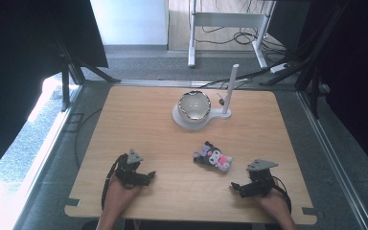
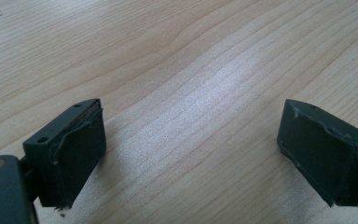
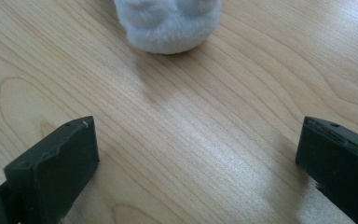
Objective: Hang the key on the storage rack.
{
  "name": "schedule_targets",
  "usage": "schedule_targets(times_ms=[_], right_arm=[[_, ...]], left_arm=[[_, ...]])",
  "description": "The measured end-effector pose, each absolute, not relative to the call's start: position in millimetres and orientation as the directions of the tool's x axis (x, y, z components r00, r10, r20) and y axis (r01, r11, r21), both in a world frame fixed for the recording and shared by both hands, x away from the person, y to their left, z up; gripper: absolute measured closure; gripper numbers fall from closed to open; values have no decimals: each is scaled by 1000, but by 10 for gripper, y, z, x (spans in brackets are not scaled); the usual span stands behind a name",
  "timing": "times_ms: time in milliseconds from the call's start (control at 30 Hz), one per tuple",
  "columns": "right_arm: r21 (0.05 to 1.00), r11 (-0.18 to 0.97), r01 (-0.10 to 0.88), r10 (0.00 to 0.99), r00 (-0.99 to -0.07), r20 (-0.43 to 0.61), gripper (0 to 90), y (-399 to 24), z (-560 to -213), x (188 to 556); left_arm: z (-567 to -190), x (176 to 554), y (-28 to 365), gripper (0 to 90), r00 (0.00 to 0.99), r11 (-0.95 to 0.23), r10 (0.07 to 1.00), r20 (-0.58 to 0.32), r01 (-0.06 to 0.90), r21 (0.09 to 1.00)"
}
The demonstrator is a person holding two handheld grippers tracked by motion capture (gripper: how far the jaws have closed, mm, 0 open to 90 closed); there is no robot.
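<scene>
I have both grippers resting low near my edge of the surface (image 1: 139, 120), jaws spread wide and empty. The plush toy (image 1: 213, 156) lies untouched between the right gripper (image 1: 242, 189) and the bowl (image 1: 194, 106); nothing looks started, the left gripper (image 1: 146, 176) idle.

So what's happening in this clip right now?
A person sits at a wooden table holding a gripper in each hand. The left gripper and the right gripper rest near the table's near edge, both with jaws wide apart and holding nothing. A small plush toy lies between them, closer to the right gripper. Farther back, a bowl sits on a white stand. Nothing is being handled.
</scene>
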State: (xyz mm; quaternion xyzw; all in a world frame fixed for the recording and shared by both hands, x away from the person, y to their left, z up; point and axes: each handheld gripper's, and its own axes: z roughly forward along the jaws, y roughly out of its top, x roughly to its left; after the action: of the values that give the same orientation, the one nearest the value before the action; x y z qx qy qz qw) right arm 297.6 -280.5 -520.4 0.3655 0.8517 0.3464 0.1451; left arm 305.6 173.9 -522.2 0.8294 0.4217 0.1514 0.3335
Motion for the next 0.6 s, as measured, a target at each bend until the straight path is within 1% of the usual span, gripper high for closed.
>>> schedule_targets(times_ms=[600], right_arm=[[696,490,525,727,-687,6,0,-2800,-5204,2976]], left_arm=[[-5221,3049,1738,79,597,-421,802,-30,600,680]])
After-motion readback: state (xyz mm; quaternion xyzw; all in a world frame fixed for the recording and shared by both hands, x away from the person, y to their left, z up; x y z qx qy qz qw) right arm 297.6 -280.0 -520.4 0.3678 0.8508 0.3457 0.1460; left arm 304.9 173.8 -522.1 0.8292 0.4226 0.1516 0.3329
